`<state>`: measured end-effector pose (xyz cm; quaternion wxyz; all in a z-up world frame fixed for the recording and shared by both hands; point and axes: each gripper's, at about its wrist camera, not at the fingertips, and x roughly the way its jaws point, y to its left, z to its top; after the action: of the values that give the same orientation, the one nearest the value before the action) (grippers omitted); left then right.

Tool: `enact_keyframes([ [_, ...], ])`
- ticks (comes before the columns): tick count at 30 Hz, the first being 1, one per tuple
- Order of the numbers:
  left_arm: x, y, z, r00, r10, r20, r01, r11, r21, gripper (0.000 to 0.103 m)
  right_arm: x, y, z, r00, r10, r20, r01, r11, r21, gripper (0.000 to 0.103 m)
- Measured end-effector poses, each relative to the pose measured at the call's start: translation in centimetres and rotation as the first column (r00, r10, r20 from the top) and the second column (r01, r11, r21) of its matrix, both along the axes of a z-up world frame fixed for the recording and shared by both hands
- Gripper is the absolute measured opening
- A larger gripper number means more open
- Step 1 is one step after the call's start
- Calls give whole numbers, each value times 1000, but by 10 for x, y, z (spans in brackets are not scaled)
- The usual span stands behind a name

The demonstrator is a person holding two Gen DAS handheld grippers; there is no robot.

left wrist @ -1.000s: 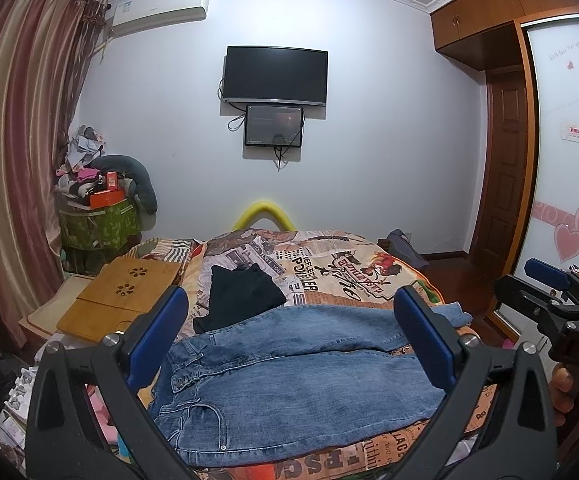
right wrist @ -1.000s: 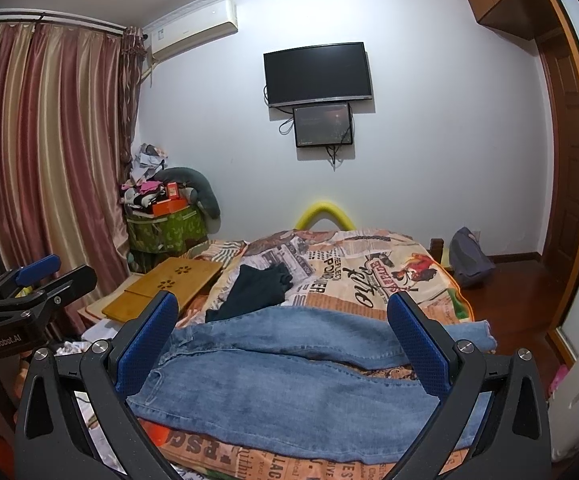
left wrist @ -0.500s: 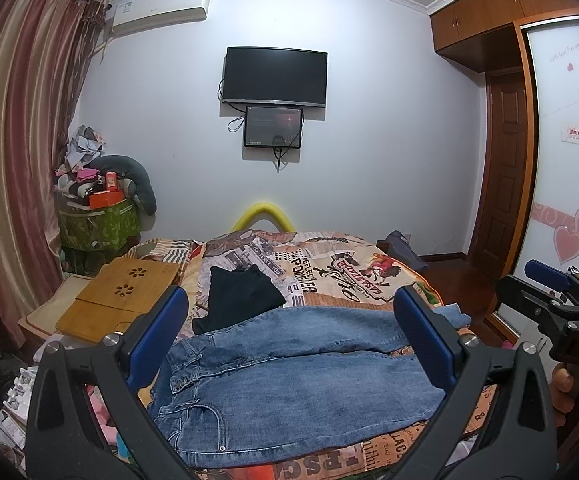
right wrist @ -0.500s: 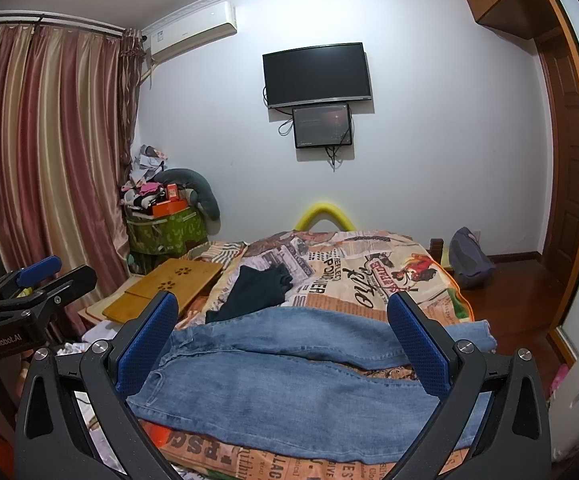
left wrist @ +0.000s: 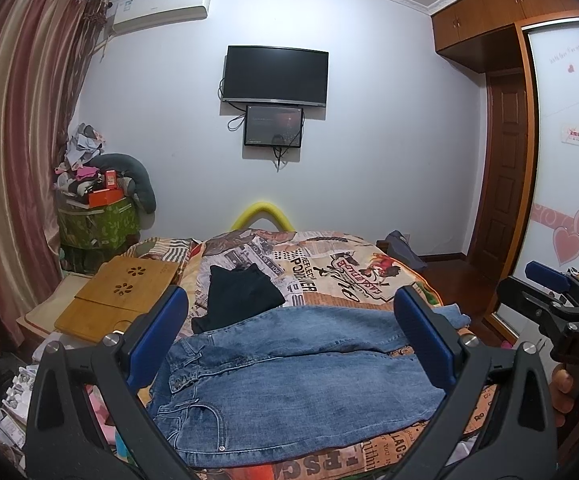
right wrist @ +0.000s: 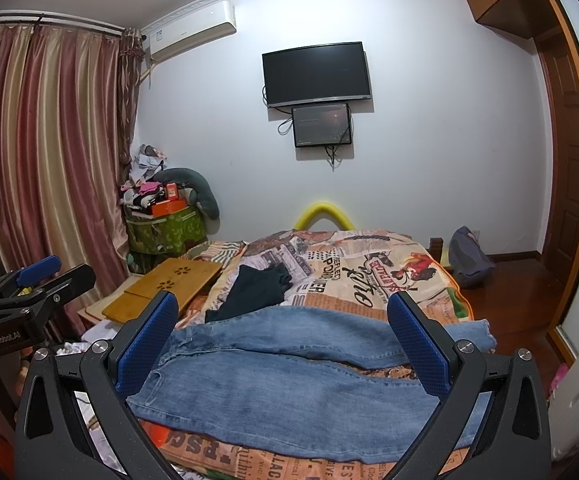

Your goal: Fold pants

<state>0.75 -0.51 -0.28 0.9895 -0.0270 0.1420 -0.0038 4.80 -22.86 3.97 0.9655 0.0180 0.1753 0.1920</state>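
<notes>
Jeans (left wrist: pixel 289 364) flat across near edge of bed (left wrist: pixel 329 264), waist at left side, legs twd right edge. Left hand-held gripper (left wrist: pixel 293 344) + right hand-held gripper (right wrist: pixel 285 344) both released, above jeans, nothing gripped.

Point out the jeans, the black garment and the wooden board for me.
jeans (left wrist: pixel 289 376), left wrist view, near leg at mid-thigh.
black garment (left wrist: pixel 241 296), left wrist view, middle of the fabric.
wooden board (right wrist: pixel 169 288), right wrist view, top surface below the flower cut-out.
</notes>
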Motion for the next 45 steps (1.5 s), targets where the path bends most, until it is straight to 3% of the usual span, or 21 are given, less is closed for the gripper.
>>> enact_keyframes([
  [18,14,9,-7,1000,12,-25,-12,1000,-3,103,12,4,-9,1000,-3,-28,2,1000,-17,103],
  [24,47,31,-18,997,38,-74,-39,999,-7,103,47,12,-29,996,21,-88,-28,997,-72,103],
  [28,83,58,-30,989,37,-146,-43,998,-35,103,79,17,-46,989,34,-142,-49,993,-105,103],
  [36,164,116,-73,959,118,-256,-118,993,14,103,160,27,-89,970,86,-226,-125,979,-164,103],
  [40,203,151,-100,941,138,-308,-144,990,3,103,199,38,-114,957,90,-277,-157,960,-232,103],
  [45,255,204,-143,884,191,-428,-230,972,-42,103,244,45,-141,925,131,-357,-221,949,-223,103],
])
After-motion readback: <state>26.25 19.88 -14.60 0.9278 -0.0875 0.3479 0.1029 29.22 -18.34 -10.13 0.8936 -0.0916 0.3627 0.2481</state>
